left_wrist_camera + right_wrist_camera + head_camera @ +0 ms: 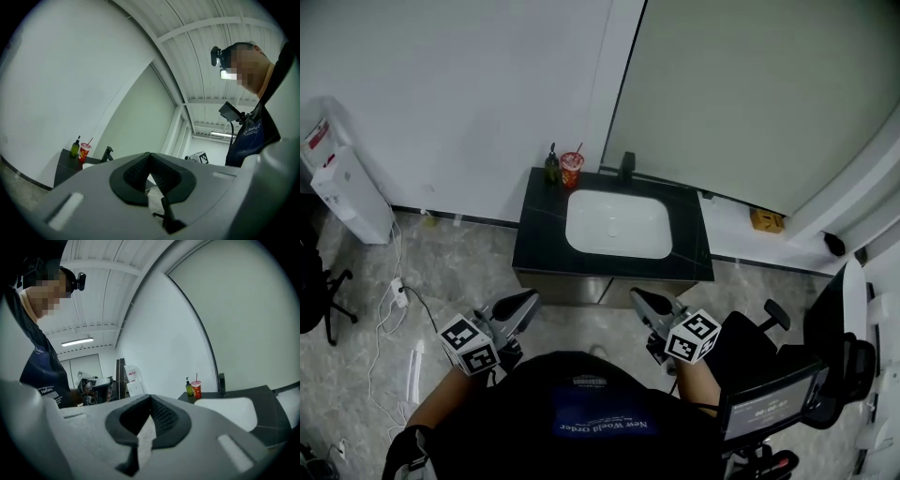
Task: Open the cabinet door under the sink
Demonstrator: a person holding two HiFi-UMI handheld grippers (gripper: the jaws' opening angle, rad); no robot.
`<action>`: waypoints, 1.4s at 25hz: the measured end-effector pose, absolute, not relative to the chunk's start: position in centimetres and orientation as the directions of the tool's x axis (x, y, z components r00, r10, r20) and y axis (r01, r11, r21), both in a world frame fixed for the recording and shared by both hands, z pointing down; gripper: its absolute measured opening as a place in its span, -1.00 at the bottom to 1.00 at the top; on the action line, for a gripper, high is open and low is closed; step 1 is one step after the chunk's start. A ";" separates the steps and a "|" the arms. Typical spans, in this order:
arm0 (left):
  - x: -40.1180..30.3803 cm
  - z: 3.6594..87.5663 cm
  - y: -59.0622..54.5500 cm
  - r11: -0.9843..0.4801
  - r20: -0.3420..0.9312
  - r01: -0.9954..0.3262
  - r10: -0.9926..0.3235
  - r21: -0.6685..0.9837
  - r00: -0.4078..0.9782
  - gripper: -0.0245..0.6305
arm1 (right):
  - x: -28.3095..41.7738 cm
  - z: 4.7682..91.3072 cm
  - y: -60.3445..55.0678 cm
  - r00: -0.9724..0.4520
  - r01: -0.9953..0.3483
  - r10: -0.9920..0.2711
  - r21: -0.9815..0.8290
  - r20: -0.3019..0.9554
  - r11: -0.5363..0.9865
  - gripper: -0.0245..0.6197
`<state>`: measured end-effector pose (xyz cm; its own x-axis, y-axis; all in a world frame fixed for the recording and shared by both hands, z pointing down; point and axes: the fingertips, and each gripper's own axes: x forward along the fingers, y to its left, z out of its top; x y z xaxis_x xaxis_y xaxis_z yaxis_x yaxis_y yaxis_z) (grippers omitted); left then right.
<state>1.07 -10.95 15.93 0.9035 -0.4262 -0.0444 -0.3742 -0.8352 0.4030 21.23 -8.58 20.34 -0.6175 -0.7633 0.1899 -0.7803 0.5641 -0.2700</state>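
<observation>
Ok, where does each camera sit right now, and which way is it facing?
Head view: on the person's head, looking steeply down at the sink and countertop; forearms, left gripper and right gripper show.
Left gripper view: on that gripper, along its shut jaws toward the countertop; person's torso at right.
Right gripper view: likewise, toward the sink; torso at left.
Shared: all show the red cup.

The desk (pixel 539 234) is black with thin pale veins, and its basin (pixel 617 223) is white. The cup (pixel 572 170) is red, and the bottle (pixel 551 167) is dark green. The floor (pixel 459 272) is grey with a marble pattern. The left tongs (pixel 530 298) and the right tongs (pixel 637 297) are grey with black pads (pixel 133 171). Their cubes (pixel 470 344) carry black-and-white square markers.
</observation>
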 end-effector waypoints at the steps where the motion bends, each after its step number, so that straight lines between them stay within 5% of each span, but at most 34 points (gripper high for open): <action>1: 1.6 15.9 -11.4 -0.829 -0.042 -0.399 -0.449 0.393 0.892 -0.93 | 22.1 20.6 -9.5 -0.632 -0.768 -0.752 -0.272 0.184 0.579 -0.92; 16: 14.3 16.6 -16.0 -0.743 0.046 -0.550 -0.579 0.381 0.814 -0.93 | 33.1 22.0 -19.7 -0.781 -0.618 -0.605 -0.334 0.157 0.711 -0.92; 35: 3.5 18.0 -24.0 -0.745 -0.035 -0.482 -0.558 0.461 0.829 -0.93 | 21.1 21.8 -26.2 -0.772 -0.635 -0.581 -0.270 0.258 0.724 -0.92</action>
<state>3.53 -24.03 18.04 0.8289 -0.5583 -0.0354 -0.4821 -0.7451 0.4609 21.09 -26.17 21.84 -0.7719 -0.5810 0.2582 -0.6351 0.7237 -0.2701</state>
